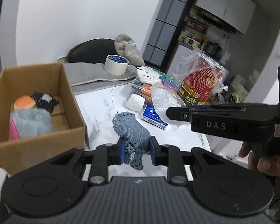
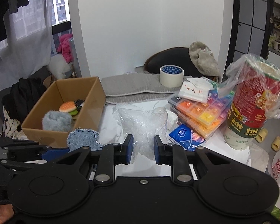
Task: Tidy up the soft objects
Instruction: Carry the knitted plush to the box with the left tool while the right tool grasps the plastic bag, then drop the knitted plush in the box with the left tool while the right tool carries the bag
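Observation:
My left gripper (image 1: 136,150) is shut on a frayed blue denim piece (image 1: 131,128) and holds it above the white marble table, right of the cardboard box (image 1: 72,100). The box holds a grey fluffy cloth (image 1: 32,124), a burger plush (image 1: 24,102) and a black-and-white piece (image 1: 43,100). In the right wrist view, my right gripper (image 2: 143,148) is shut on a clear crinkled plastic bag (image 2: 141,123). The denim (image 2: 83,138) and the box (image 2: 91,100) lie to its left.
A tape roll (image 2: 171,75) sits on a grey folded towel (image 2: 132,89) at the back. Stacked bead organisers (image 2: 197,112), a blue tissue pack (image 2: 184,136) and a red wrapped canister (image 2: 250,104) crowd the right. A grey cloth (image 2: 203,57) hangs on a dark chair.

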